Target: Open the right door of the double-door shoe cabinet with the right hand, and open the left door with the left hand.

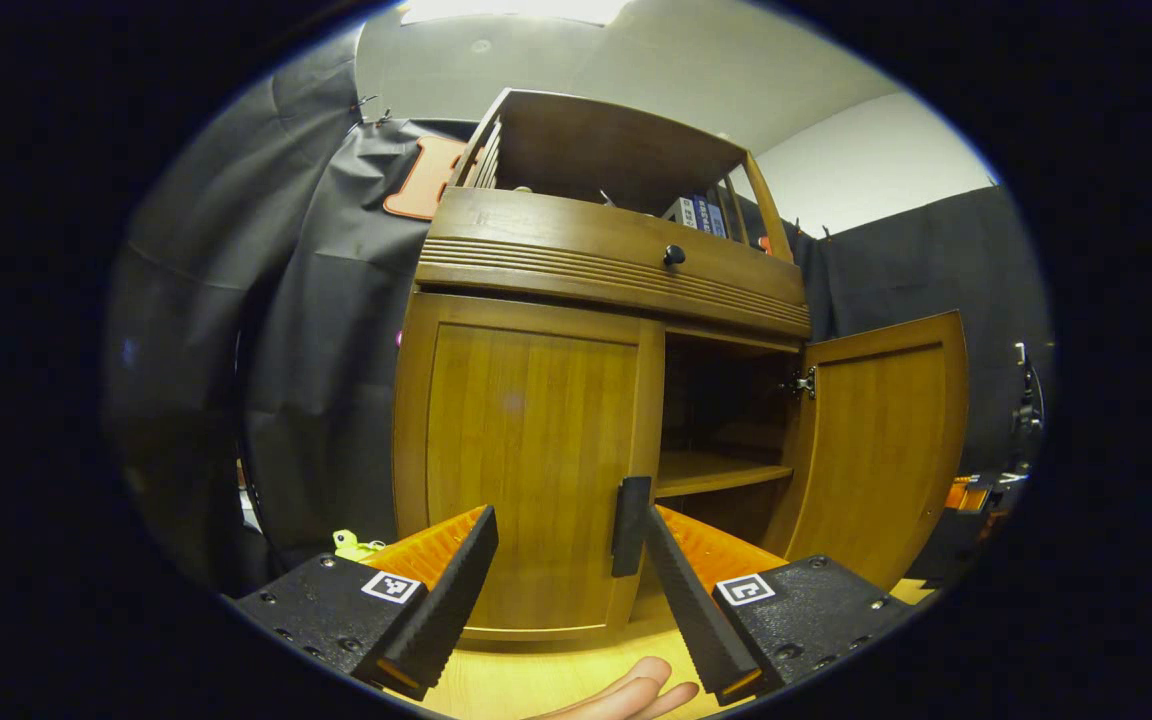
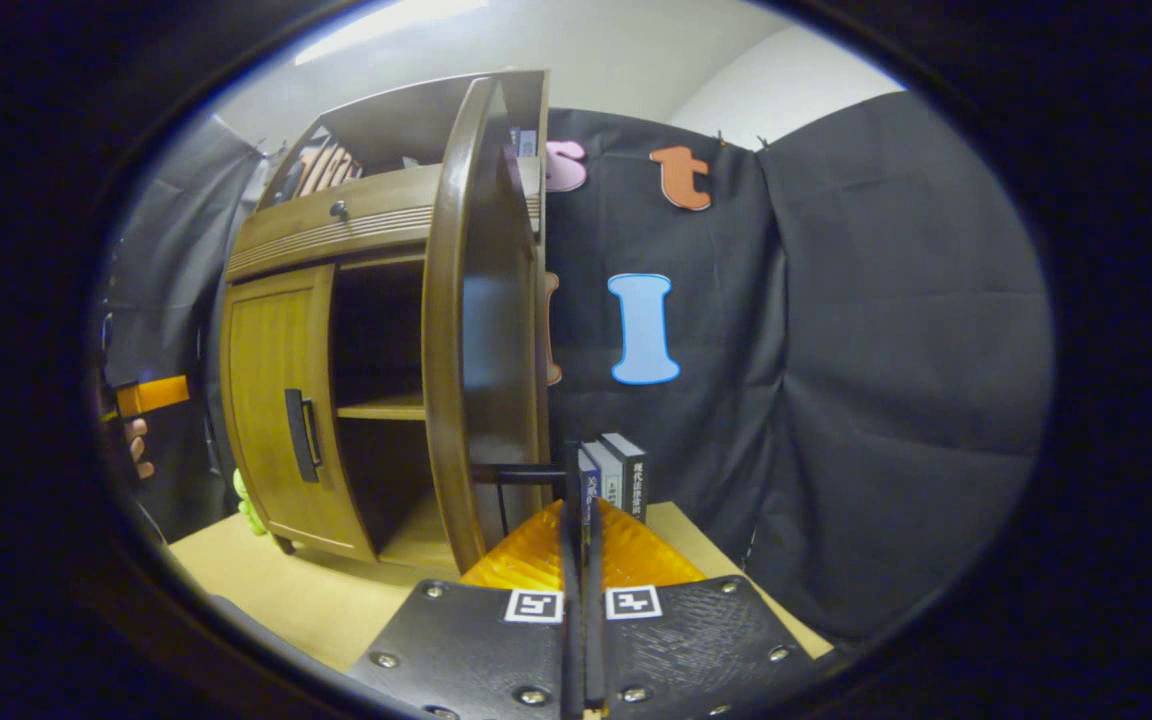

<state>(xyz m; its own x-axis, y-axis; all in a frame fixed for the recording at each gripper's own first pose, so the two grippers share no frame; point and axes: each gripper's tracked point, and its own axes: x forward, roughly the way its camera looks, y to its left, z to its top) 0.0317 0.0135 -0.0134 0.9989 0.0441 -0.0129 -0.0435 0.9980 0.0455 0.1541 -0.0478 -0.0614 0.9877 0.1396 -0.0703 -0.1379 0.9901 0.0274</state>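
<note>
The wooden shoe cabinet (image 1: 606, 260) stands ahead in the left gripper view. Its left door (image 1: 526, 450) is closed, with a black handle (image 1: 631, 525) at its inner edge. My left gripper (image 1: 568, 520) is open just before that door, and the handle sits by the right fingertip (image 1: 658, 530). The right door (image 1: 881, 440) is swung wide open. In the right gripper view that door (image 2: 456, 320) is seen edge-on, and its black handle (image 2: 521, 472) runs into the tips of my right gripper (image 2: 581, 480), which is shut on it.
Inside the cabinet is a shelf (image 1: 721, 470). Books (image 2: 621, 475) stand by the black cloth wall behind the open door. A small yellow-green object (image 1: 356, 545) lies left of the cabinet. A hand (image 1: 626, 695) shows under the left gripper. The floor (image 2: 286, 590) is tan.
</note>
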